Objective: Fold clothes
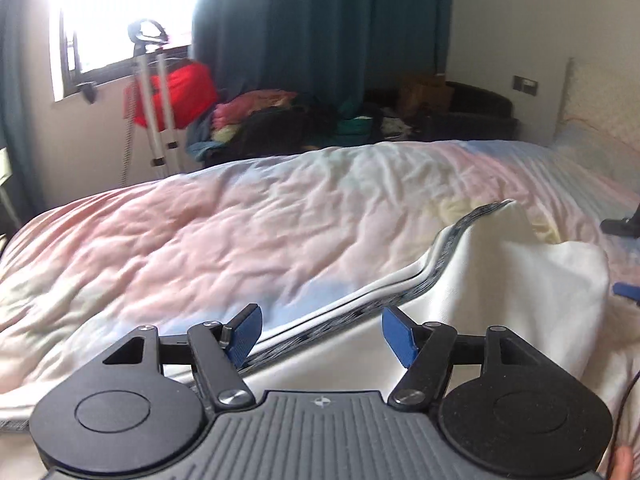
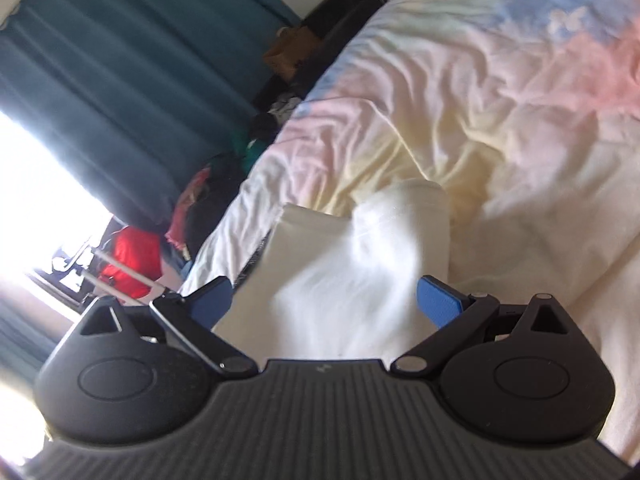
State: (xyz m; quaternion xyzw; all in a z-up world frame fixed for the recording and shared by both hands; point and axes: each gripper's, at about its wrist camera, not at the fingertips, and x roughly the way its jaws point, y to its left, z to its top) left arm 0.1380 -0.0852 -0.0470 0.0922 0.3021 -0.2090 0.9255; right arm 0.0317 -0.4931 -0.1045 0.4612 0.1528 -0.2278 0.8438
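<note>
A white garment (image 1: 500, 300) with a grey patterned edge band (image 1: 452, 240) lies partly folded on the pastel bed cover (image 1: 240, 232). My left gripper (image 1: 322, 334) is open just above its near edge, the band running between the blue pads (image 1: 396, 336). In the right wrist view the same white garment (image 2: 352, 268) sits bunched in a raised fold. My right gripper (image 2: 328, 302) is open over it, with the cloth between the spread blue pads (image 2: 438, 300). The other gripper's blue tip (image 1: 626, 290) shows at the right edge of the left wrist view.
The bed cover (image 2: 500, 100) fills most of both views. Beyond the bed lie a pile of clothes (image 1: 280, 120), a red bag (image 1: 172, 96) on a white stand, teal curtains (image 1: 320, 20) and a bright window (image 1: 120, 12). A pillow (image 1: 600, 108) is at the far right.
</note>
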